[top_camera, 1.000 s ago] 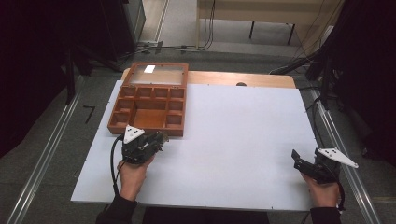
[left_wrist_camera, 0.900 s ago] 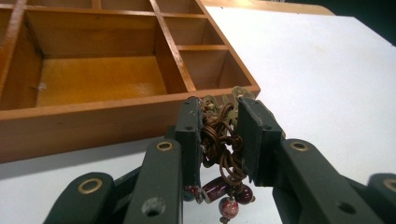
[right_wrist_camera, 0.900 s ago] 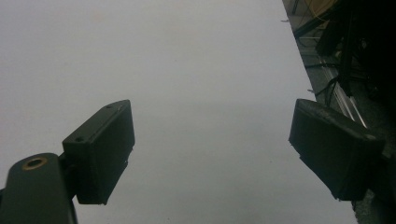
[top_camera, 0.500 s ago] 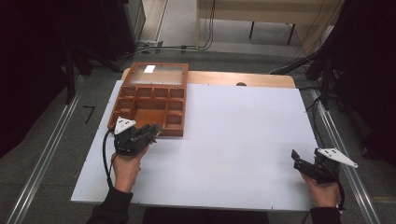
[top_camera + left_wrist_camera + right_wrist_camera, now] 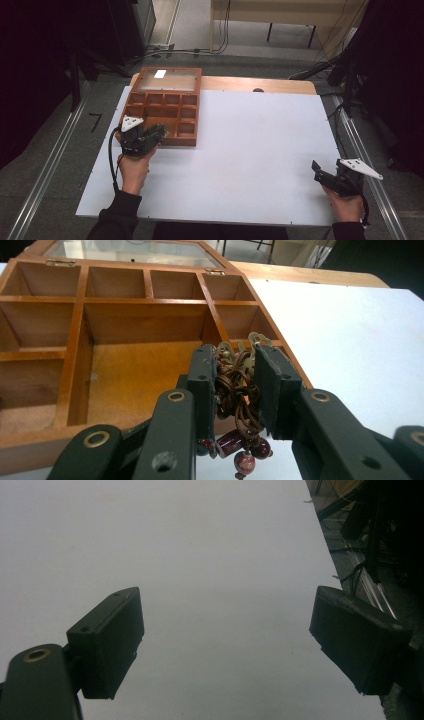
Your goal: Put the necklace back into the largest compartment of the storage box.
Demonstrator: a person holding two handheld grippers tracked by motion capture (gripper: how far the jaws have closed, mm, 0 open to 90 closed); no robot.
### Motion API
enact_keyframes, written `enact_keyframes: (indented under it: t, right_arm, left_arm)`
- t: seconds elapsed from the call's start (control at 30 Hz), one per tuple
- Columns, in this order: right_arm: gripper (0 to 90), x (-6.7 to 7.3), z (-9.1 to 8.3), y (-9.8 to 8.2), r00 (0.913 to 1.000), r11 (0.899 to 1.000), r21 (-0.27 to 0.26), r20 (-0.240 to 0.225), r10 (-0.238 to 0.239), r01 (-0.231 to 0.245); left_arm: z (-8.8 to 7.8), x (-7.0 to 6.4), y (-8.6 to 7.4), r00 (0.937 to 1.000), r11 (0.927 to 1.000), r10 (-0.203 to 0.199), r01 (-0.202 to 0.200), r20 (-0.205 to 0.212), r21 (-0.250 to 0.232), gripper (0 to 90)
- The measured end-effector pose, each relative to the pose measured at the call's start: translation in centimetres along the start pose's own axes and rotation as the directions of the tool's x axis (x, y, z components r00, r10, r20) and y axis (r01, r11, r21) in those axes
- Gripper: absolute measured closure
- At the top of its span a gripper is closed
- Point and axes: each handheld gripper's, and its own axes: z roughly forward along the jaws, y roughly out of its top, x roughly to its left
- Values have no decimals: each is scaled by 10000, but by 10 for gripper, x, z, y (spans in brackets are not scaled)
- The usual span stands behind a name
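Left gripper (image 5: pixel 235 385) clamps a tangled brown leather cord necklace with dark red beads and brass charms (image 5: pixel 239 405), jaws narrow around the bundle, beads dangling below. It hangs right at the near edge of the open brown wooden compartment box with its glass lid laid back (image 5: pixel 165 102), over the box's front right corner on the white tabletop (image 5: pixel 250 145). Over at the far right edge, the right gripper (image 5: pixel 322 176) sits low, jaws spread wide, holding nothing.
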Motion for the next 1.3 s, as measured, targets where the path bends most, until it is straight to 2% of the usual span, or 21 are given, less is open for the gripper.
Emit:
enact_keyframes:
  t: [0.1, 0.17, 0.37, 0.7, 0.9, 1.3]
  right_arm:
    - [122, 0, 0, 0, 10000, 10000, 4, 6, 4, -4]
    - [122, 0, 0, 0, 10000, 10000, 24, 3, 11, -11]
    - [122, -1, 0, 0, 10000, 10000, 38, -1, 52, -52]
    - [122, 0, 0, 0, 10000, 10000, 4, 3, -6, 6]
    - [122, 0, 1, 0, 10000, 10000, 47, 4, -1, 1]
    - [122, 1, 1, 0, 10000, 10000, 69, 1, -26, 26]
  left_arm:
    - [3, 1, 4, 9999, 10000, 76, -76, -112, 8, 713]
    - [6, 3, 7, 9996, 10000, 14, -15, -269, -18, 713]
    - [14, 6, 12, 9992, 10000, -73, 74, -386, 21, 713]
    - [25, 9, 12, 9984, 9999, -135, 137, -545, 32, 713]
    - [31, 15, 14, 9970, 9992, -389, 392, -668, 29, 713]
    - [45, 24, 13, 9944, 9989, -414, 434, -974, 184, 712]
